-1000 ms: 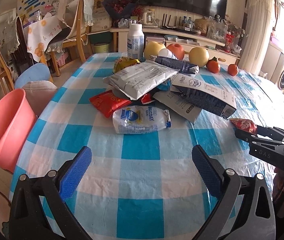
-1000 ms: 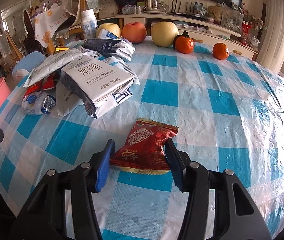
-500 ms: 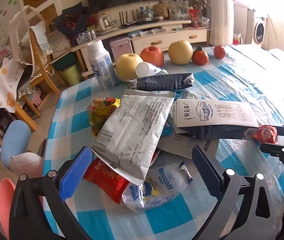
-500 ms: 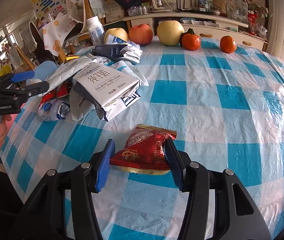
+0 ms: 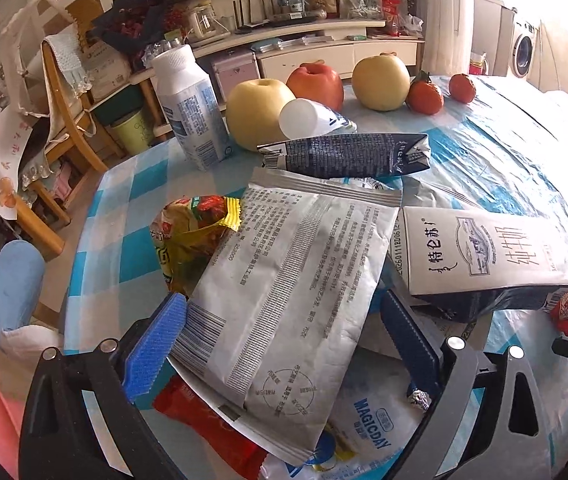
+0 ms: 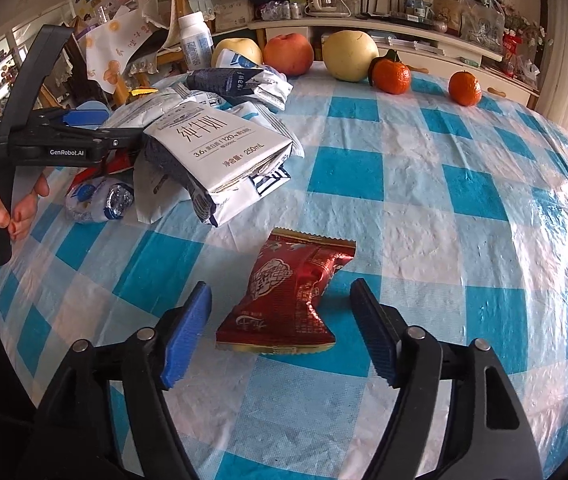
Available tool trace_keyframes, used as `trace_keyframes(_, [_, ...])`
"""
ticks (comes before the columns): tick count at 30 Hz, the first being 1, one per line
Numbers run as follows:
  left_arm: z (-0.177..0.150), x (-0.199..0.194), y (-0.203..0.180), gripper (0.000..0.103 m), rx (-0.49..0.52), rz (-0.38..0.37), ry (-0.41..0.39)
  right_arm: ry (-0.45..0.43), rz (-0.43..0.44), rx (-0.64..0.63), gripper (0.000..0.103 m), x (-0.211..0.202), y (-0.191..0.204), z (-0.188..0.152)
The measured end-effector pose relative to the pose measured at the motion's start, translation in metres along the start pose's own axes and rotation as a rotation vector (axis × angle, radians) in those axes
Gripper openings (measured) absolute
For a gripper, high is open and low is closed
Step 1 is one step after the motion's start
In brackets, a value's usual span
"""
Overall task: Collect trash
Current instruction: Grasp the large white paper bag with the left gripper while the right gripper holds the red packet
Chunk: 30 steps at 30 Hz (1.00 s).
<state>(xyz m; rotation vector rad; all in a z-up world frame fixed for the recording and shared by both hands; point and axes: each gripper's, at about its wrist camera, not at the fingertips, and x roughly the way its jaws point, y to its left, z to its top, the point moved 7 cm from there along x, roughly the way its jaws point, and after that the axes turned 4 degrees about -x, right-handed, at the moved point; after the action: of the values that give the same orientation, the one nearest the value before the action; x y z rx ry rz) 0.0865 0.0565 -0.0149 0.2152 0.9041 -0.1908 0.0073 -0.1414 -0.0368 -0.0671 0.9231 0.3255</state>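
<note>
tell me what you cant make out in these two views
- Left wrist view: the silver foil pouch covers most of the red wrapper and the Magicday bag below it.
- Left wrist view: the pink bin is cut off by the frame edge.
- Right wrist view: the milk carton hides the left gripper's fingertips.
- Both views: the small print on the packs is too fine to read.

Silver pouch (image 5: 291, 280) atop milk carton (image 5: 479, 256)

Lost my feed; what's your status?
Left gripper open around silver pouch. Right gripper open, straddling red wrapper. Milk carton alongside, clear.
</note>
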Motion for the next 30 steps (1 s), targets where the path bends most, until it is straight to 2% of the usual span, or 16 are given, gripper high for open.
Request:
trace_keyframes(1, [0.001, 0.001, 0.001, 0.085, -0.001, 0.009, 0.000, -0.001, -0.001, 0.002, 0.075, 0.000, -0.001, 0.000])
trace_keyframes(4, [0.000, 0.001, -0.001, 0.080, -0.004, 0.016, -0.004, -0.004, -0.005, 0.005, 0.075, -0.001, -0.002, 0.001])
trace_keyframes(6, [-0.001, -0.003, -0.005, 0.067, 0.000, 0.016, -0.011, -0.006, -0.011, 0.005, 0.075, -0.002, -0.003, 0.001])
trace_keyframes(8, [-0.002, -0.007, -0.009, 0.059, 0.001, 0.024, -0.018, -0.008, -0.018, 0.004, 0.075, -0.002, -0.004, 0.000])
trace_keyframes(10, [-0.004, -0.010, -0.010, 0.056, -0.011, 0.034, -0.022, -0.005, -0.028, 0.005, 0.075, -0.002, -0.005, 0.000])
trace_keyframes(13, [-0.008, -0.016, -0.009, 0.050, -0.059, 0.031, -0.027, 0.003, -0.029, 0.008, 0.075, -0.003, -0.008, -0.002])
trace_keyframes(14, [-0.010, -0.019, -0.009, 0.041, -0.076, 0.017, -0.030, 0.003, -0.030, 0.006, 0.075, -0.003, -0.008, -0.003])
trace_keyframes(18, [-0.018, -0.030, -0.008, 0.033, -0.136, 0.005, -0.052, 0.002, -0.027, -0.005, 0.068, -0.005, -0.007, -0.004])
trace_keyframes(20, [-0.022, -0.035, -0.007, 0.028, -0.179, -0.017, -0.060, 0.001, -0.032, -0.015, 0.067, -0.006, -0.006, -0.005])
trace_keyframes(22, [-0.028, -0.040, -0.007, 0.019, -0.221, -0.045, -0.065, -0.003, -0.038, -0.023, 0.066, -0.008, -0.005, -0.005])
trace_keyframes(23, [-0.032, -0.042, -0.007, 0.019, -0.233, -0.053, -0.064, -0.004, -0.038, -0.026, 0.066, -0.008, -0.005, -0.006])
trace_keyframes(26, [-0.039, -0.048, -0.005, 0.021, -0.225, -0.022, -0.068, -0.006, -0.042, -0.033, 0.067, -0.009, -0.003, -0.006])
trace_keyframes(27, [-0.040, -0.050, -0.005, 0.032, -0.212, -0.020, -0.070, -0.004, -0.040, -0.035, 0.068, -0.009, -0.002, -0.007])
trace_keyframes(28, [-0.039, -0.052, -0.004, 0.059, -0.192, -0.012, -0.076, -0.001, -0.039, -0.037, 0.069, -0.008, -0.002, -0.007])
trace_keyframes(30, [-0.033, -0.057, 0.001, 0.095, -0.129, 0.065, -0.101, 0.006, -0.047, -0.038, 0.084, -0.006, -0.002, -0.008])
